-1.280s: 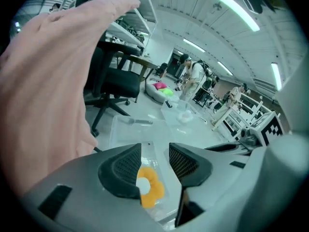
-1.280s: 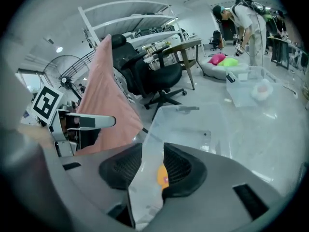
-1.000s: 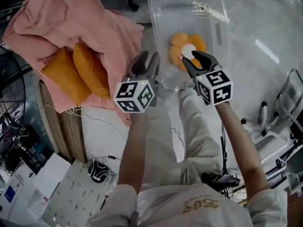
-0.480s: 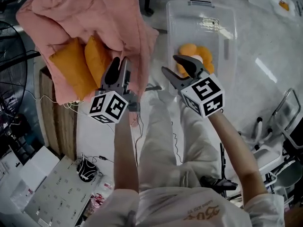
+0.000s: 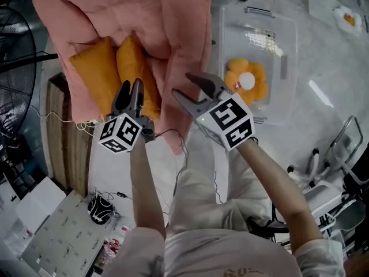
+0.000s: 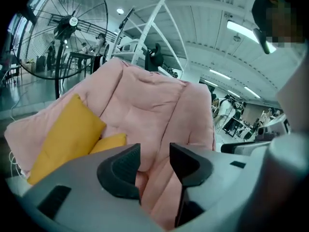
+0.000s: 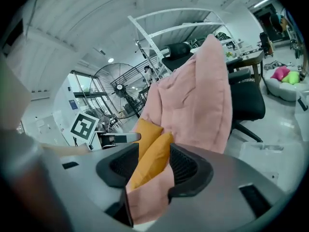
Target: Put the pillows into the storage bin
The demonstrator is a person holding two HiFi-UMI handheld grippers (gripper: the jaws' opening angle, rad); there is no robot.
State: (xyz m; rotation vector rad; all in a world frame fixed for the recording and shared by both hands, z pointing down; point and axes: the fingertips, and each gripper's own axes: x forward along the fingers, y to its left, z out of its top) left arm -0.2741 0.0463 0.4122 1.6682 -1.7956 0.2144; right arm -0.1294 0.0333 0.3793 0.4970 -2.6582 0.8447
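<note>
Two orange pillows (image 5: 99, 77) (image 5: 136, 71) lie side by side on a pink quilt (image 5: 144, 22); both also show in the left gripper view (image 6: 67, 139) (image 6: 109, 142). A clear storage bin (image 5: 286, 68) on the floor holds an orange flower-shaped pillow (image 5: 247, 81). My left gripper (image 5: 129, 94) hangs just in front of the right-hand pillow, its jaws opening with nothing between them (image 6: 154, 164). My right gripper (image 5: 190, 86) is open over the quilt's hanging edge. Along its jaws (image 7: 152, 168) I see an orange pillow (image 7: 150, 159) and pink cloth, neither of them pressed.
The quilt drapes over a wooden bench (image 5: 70, 149). A large floor fan (image 5: 12, 68) stands at the left. Cables, a black bundle (image 5: 101, 209) and papers (image 5: 52, 244) lie on the floor below. A white metal frame (image 5: 346, 149) is at the right. The person's legs run down the middle.
Both grippers have swung left, away from the bin and toward the orange pillows on the quilt. The flower pillow has stayed in the bin.
</note>
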